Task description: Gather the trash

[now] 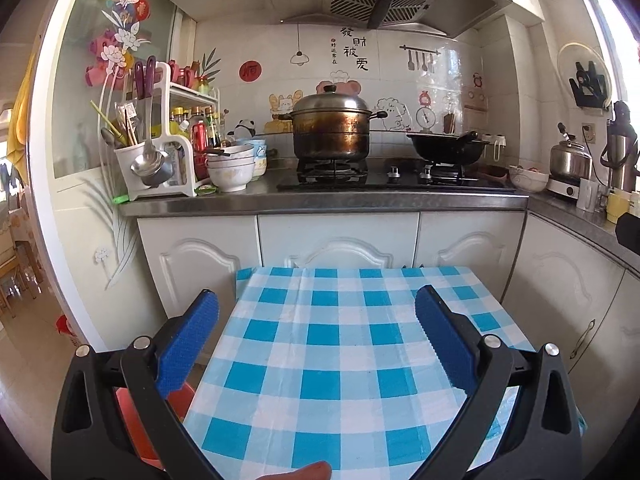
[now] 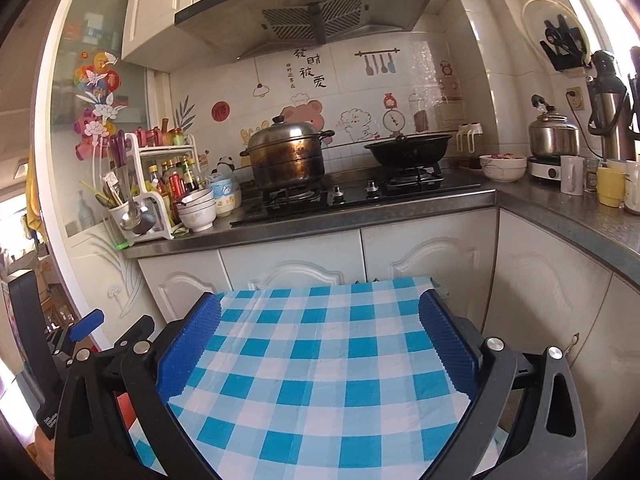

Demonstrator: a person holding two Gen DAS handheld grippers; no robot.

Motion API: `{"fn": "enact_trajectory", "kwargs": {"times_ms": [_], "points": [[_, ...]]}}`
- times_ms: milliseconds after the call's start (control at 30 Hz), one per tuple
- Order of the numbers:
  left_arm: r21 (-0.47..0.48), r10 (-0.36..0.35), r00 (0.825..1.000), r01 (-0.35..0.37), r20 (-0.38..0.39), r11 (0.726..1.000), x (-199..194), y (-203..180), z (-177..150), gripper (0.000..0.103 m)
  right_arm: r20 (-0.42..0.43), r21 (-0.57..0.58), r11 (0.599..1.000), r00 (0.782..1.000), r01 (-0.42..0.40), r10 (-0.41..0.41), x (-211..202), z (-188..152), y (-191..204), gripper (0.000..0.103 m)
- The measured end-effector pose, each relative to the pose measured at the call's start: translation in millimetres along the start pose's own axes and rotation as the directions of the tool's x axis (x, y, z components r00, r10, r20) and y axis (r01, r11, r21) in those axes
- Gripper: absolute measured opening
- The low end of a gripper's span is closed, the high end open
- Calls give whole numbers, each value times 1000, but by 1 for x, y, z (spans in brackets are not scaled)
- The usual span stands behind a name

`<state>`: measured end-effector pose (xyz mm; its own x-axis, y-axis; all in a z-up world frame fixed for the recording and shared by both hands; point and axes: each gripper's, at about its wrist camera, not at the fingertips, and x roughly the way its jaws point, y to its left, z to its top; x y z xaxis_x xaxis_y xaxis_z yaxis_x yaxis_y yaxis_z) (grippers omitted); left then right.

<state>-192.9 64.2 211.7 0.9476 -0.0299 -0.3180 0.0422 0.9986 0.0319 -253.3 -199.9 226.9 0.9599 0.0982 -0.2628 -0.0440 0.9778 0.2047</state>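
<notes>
No trash shows in either view. My left gripper (image 1: 318,312) is open and empty above a small table with a blue and white checked cloth (image 1: 340,360). My right gripper (image 2: 320,320) is open and empty above the same cloth (image 2: 320,380). The left gripper (image 2: 82,328) shows at the left edge of the right wrist view. A red bin (image 1: 132,412) sits below the table's left side, partly hidden by my left finger.
A steel counter (image 1: 320,200) runs behind the table with a gas hob, a steamer pot (image 1: 330,128) and a black wok (image 1: 446,148). Stacked bowls (image 1: 230,168) and a utensil rack (image 1: 156,148) stand at its left. A kettle (image 2: 554,136), thermos and cups (image 2: 610,186) line the right counter.
</notes>
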Motion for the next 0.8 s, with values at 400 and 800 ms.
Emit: {"fn": "enact_trajectory", "kwargs": {"times_ms": [400,800], "points": [[7,-21,998,21,54,1000,-21,-15,10,99,85,8,998,995,60,-61,-35,7,-5,98],[6,-45,997,45,69,999,-30,-15,13,99,140,-12,990,980,144,-141,-50,8,-2,98]]}}
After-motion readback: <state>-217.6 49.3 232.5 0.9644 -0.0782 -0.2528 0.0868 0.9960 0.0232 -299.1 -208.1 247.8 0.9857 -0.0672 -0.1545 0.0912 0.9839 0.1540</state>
